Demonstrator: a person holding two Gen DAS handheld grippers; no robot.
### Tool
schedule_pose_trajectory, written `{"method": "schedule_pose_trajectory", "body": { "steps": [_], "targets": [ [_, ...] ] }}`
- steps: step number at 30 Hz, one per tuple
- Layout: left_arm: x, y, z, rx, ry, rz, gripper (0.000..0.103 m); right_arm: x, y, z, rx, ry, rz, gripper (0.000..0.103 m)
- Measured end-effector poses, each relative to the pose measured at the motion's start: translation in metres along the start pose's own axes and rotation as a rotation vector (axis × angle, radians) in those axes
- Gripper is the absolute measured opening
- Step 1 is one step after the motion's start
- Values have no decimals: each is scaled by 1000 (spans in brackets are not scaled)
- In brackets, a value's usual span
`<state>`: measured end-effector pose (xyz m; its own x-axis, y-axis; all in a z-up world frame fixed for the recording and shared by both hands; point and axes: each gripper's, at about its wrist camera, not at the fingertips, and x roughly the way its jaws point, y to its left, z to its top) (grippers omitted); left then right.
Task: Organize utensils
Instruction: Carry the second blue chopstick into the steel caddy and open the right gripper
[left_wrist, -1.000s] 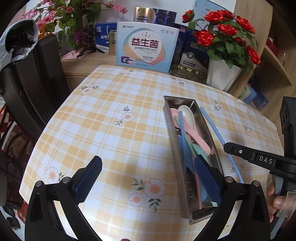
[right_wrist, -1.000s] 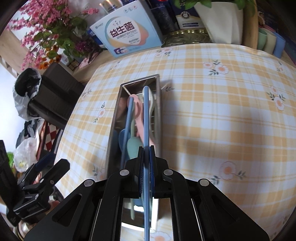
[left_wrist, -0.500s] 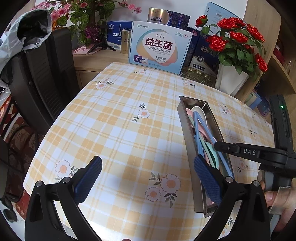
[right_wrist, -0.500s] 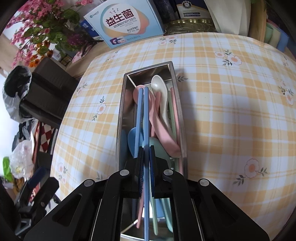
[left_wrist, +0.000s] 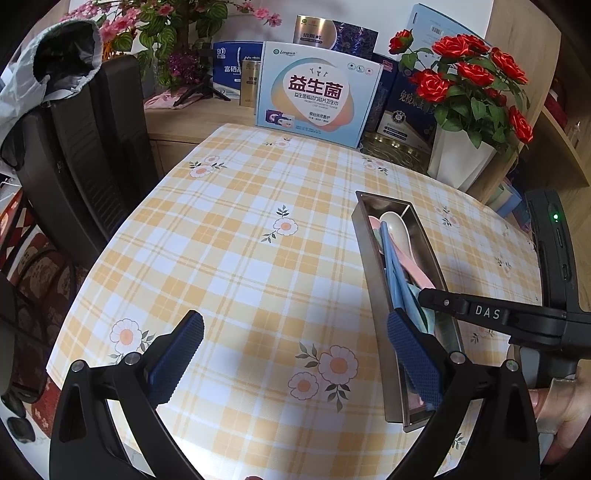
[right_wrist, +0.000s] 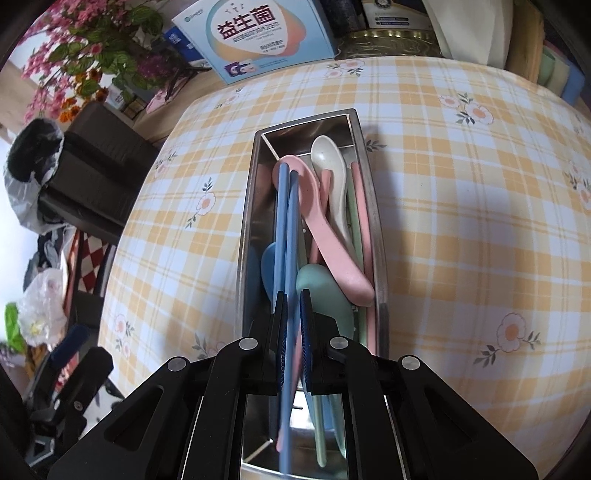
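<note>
A steel tray on the checked tablecloth holds pink, white, green and blue spoons and chopsticks. My right gripper is over the tray's near half, its jaws a small way apart around a blue chopstick that lies along the tray beside another blue one. In the left wrist view the tray is at the right, with the right gripper above it. My left gripper is open and empty above the tablecloth, left of the tray.
A large light-blue box, other boxes and a white vase of red roses stand at the table's far edge. A black chair with a jacket is to the left. A pink-flower plant stands at back left.
My right gripper lowered the blue chopstick into the tray and its jaws have parted slightly. The left gripper drew back and to the left, still open.
</note>
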<state>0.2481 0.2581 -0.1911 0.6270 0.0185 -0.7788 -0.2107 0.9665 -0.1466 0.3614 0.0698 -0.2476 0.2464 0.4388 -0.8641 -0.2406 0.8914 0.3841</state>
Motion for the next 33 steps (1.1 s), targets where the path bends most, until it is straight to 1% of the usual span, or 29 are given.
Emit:
{"method": "schedule_pose_trajectory", "body": {
  "steps": [6, 12, 16, 22, 28, 29, 30, 31, 32, 33],
  "targets": [
    [-4, -6, 4, 6, -1, 4, 97, -9, -1, -1, -20, -10, 2, 8],
    [-9, -14, 9, 20, -8, 4, 97, -26, 2, 1, -90, -56, -14, 8],
    [-12, -15, 11, 10, -16, 6, 97, -33, -3, 2, -88, -62, 3, 8],
    [-15, -23, 13, 31, -16, 7, 97, -39, -9, 1, -100, -78, -10, 8],
    [-21, -37, 17, 46, -21, 18, 97, -61, -13, -5, -198, -132, -42, 9],
    [-23, -40, 17, 50, -22, 23, 97, -68, -15, -7, -217, -144, -47, 11],
    [-24, -44, 18, 54, -20, 38, 97, -71, -16, -7, -226, -148, -48, 27],
    [-25, -47, 18, 56, -19, 48, 97, -77, -17, -8, -235, -157, -48, 56],
    [-28, -51, 18, 58, -19, 51, 97, -87, -20, -10, -244, -181, -42, 62],
    [-29, -54, 18, 58, -20, 48, 97, -93, -21, -12, -248, -193, -36, 62]
  ]
}}
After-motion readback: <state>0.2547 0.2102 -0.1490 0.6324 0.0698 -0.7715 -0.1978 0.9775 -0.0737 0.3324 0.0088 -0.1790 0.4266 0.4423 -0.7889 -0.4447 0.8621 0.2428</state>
